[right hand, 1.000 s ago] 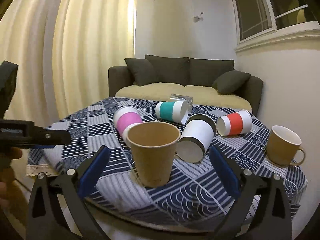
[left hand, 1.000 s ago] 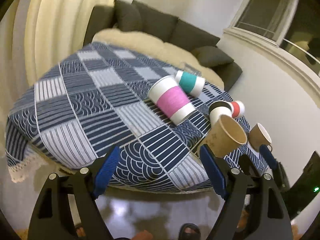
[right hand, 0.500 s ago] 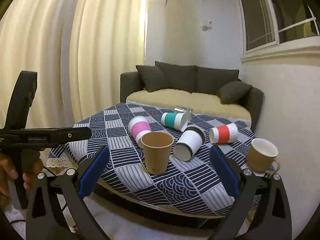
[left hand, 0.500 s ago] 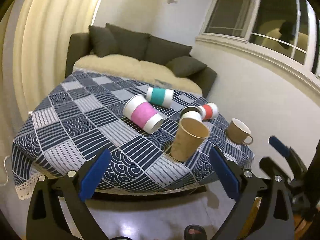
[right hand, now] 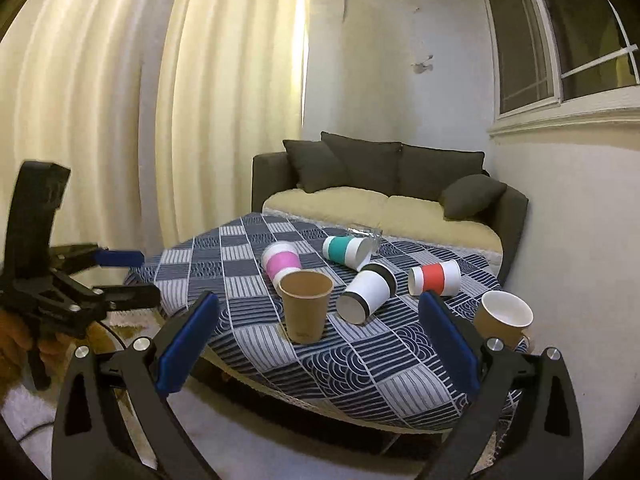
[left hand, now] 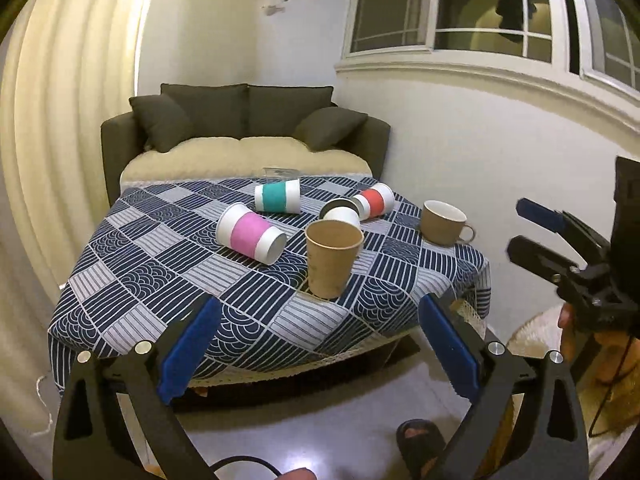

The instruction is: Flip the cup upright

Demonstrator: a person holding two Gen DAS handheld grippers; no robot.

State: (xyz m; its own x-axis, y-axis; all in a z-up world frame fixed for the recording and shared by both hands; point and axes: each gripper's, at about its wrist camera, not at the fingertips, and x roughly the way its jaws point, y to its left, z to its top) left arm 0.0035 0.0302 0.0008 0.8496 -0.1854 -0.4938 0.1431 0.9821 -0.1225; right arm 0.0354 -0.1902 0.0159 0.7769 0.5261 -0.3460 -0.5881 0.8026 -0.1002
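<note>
Readable text: none in either view.
Brown paper cup (left hand: 333,258): a small dark mark on the side wall near the base, visible in both views (right hand: 306,311); too small to read.
Pink-banded cup (left hand: 250,231): plain colour band, no lettering.
Teal-banded cup (left hand: 278,195): plain colour band, no lettering.
Red-banded cup (left hand: 374,201): plain colour band, no lettering.
Brown mug (left hand: 442,222): no print on the visible side.
Left hand-held gripper (right hand: 120,274): black body as seen from the right wrist view; any marking is blurred and cannot be read.
</note>
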